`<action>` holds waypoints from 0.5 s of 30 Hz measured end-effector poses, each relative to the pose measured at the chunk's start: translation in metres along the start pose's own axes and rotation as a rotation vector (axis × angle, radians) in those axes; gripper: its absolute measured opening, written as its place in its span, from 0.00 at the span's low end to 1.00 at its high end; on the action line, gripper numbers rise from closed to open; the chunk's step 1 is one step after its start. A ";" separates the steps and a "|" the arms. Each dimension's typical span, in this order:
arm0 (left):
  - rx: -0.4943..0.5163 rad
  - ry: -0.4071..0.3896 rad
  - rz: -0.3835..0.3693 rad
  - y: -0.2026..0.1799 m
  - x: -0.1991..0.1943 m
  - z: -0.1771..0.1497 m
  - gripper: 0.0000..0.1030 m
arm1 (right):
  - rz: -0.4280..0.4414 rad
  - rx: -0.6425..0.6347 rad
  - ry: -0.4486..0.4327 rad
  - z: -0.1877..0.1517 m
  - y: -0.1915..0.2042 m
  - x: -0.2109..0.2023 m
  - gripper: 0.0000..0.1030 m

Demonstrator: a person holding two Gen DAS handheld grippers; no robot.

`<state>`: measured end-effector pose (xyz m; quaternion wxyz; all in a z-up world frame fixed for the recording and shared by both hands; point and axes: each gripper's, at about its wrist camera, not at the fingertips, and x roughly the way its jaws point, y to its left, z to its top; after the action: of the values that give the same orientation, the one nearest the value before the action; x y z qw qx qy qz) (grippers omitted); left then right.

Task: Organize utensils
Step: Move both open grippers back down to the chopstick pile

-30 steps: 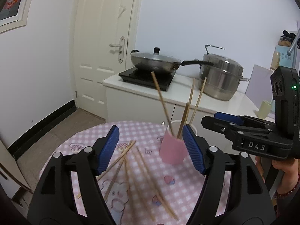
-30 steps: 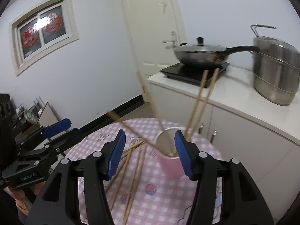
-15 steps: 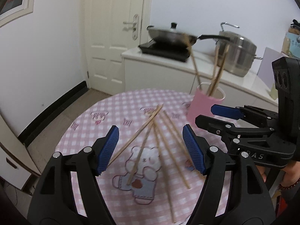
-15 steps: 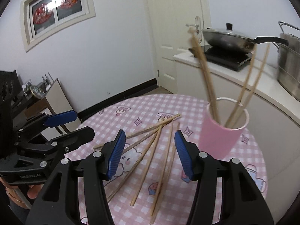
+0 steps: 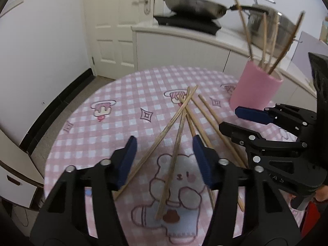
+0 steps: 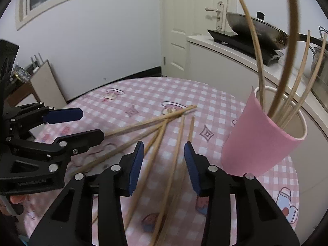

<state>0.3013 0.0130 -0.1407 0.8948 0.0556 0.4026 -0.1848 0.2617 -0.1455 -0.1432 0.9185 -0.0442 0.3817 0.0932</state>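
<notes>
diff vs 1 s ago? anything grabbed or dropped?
Both grippers swung away from the pink cup and down over the loose chopsticks on the table. Left gripper and right gripper stay open and empty. Nothing grabbed or dropped; loose chopsticks lie as before, four still in the cup.

My feeds are evenly lit by soft indoor light, with only faint shadows on the checked tablecloth. Both fisheye views darken to black at the corners and bend straight lines: the chopsticks in the pink cup curve strongly in the right view. The wok looks smeared with blur. I see slight glare on the steel pot.
</notes>
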 end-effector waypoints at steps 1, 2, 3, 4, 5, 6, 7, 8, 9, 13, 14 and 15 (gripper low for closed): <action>0.006 0.014 0.001 0.000 0.008 0.002 0.46 | -0.001 0.003 0.007 0.000 -0.001 0.004 0.37; 0.010 0.025 0.004 0.000 0.014 0.004 0.46 | -0.003 0.005 0.016 0.001 -0.003 0.010 0.36; 0.016 0.037 0.006 0.001 0.021 0.006 0.45 | -0.005 0.007 0.019 0.001 -0.004 0.013 0.36; 0.020 0.042 0.007 0.000 0.025 0.008 0.45 | -0.002 0.009 0.023 0.002 -0.005 0.016 0.36; 0.026 0.052 0.007 0.000 0.031 0.011 0.45 | -0.001 0.010 0.026 0.002 -0.006 0.019 0.36; 0.031 0.059 0.005 0.000 0.036 0.014 0.45 | -0.003 0.010 0.026 0.002 -0.007 0.020 0.36; 0.036 0.065 0.005 -0.001 0.040 0.017 0.45 | -0.004 0.009 0.026 0.003 -0.005 0.021 0.36; 0.045 0.074 0.008 -0.002 0.046 0.020 0.44 | -0.002 0.010 0.027 0.003 -0.006 0.022 0.36; 0.054 0.083 0.008 -0.004 0.050 0.022 0.42 | 0.000 0.011 0.029 0.004 -0.007 0.024 0.36; 0.076 0.122 0.008 -0.010 0.067 0.027 0.35 | 0.004 0.016 0.034 0.005 -0.011 0.028 0.36; 0.081 0.128 0.012 -0.011 0.070 0.028 0.35 | 0.005 0.017 0.035 0.006 -0.011 0.030 0.36; 0.081 0.134 0.010 -0.011 0.074 0.029 0.35 | 0.006 0.022 0.038 0.006 -0.013 0.031 0.36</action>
<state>0.3626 -0.0259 -0.1757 0.8637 0.1060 0.4536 -0.1925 0.2901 -0.1528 -0.1607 0.9112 -0.0350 0.4002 0.0907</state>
